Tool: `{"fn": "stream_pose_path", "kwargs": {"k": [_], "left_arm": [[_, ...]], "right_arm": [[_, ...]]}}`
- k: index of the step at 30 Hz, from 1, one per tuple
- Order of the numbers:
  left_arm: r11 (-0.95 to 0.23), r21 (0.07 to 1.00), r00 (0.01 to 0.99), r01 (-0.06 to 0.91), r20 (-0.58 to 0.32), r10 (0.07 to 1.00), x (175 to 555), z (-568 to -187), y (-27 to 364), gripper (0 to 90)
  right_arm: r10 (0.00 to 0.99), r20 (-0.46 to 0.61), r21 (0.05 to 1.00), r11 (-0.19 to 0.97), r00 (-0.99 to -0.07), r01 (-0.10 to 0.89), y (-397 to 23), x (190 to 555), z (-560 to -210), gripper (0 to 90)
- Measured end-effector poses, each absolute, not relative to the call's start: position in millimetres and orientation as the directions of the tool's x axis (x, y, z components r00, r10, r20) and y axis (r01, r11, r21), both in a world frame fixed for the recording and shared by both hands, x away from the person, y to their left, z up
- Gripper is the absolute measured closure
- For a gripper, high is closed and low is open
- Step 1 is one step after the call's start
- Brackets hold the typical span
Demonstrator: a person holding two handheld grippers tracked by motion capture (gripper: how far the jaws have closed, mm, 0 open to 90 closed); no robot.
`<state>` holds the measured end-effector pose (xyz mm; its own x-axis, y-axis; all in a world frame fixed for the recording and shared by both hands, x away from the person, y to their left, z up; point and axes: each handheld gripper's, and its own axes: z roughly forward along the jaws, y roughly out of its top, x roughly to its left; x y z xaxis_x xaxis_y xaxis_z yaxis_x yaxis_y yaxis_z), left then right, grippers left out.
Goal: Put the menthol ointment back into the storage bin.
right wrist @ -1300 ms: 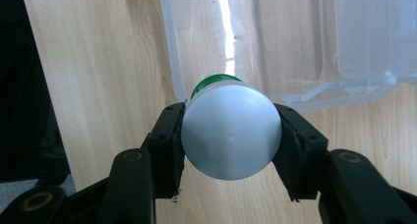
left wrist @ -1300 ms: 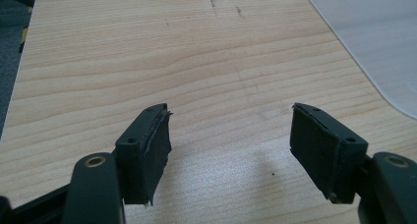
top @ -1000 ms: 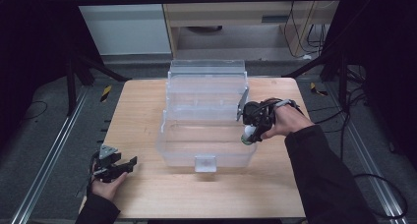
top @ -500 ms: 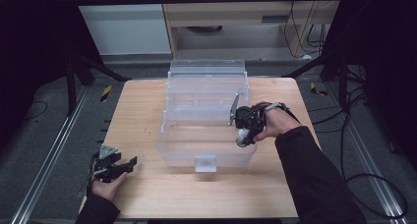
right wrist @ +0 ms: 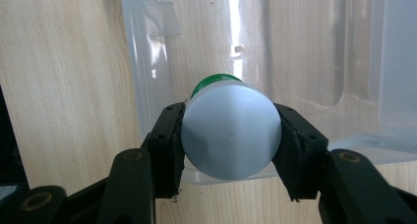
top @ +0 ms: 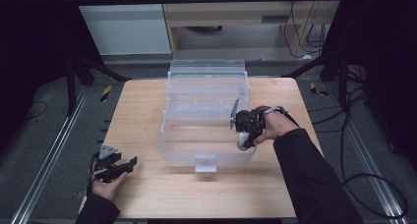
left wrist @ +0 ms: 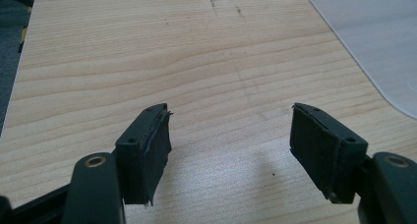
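The right gripper [right wrist: 228,135] clamped a small white-capped bottle [right wrist: 230,135] across its cap, above the clear bin's [top: 206,135] near right corner. It looked light, rigid and smooth, so likely slippery. The left gripper [left wrist: 231,150] rested spread and empty, near left on the table [top: 147,194].

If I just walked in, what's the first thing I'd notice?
Probably the big clear plastic box in the middle of the light wooden table. Next, the right tool, shut on a small bottle with a white cap and green body, over the box's right edge. The left tool rests open at the table's near left.
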<state>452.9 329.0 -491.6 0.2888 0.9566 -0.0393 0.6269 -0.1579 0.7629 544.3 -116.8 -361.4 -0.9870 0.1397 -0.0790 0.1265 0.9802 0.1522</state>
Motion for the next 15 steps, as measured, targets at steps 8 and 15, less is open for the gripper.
{"fn": "stream_pose_path", "kwargs": {"k": [8, 15], "left_arm": [[-0.158, 0.762, 0.289, 0.627, -0.039, 0.956, 453, -492, 329, 30.9], [-0.158, 0.762, 0.289, 0.627, -0.039, 0.957, 453, -492, 329, 30.9]], "right_arm": [[0.136, -0.069, 0.143, 0.982, -0.988, 0.125, -119, 545, -369, 50.0], [0.132, -0.057, 0.138, 0.983, -0.99, 0.124, -119, 544, -376, 50.0]]}}
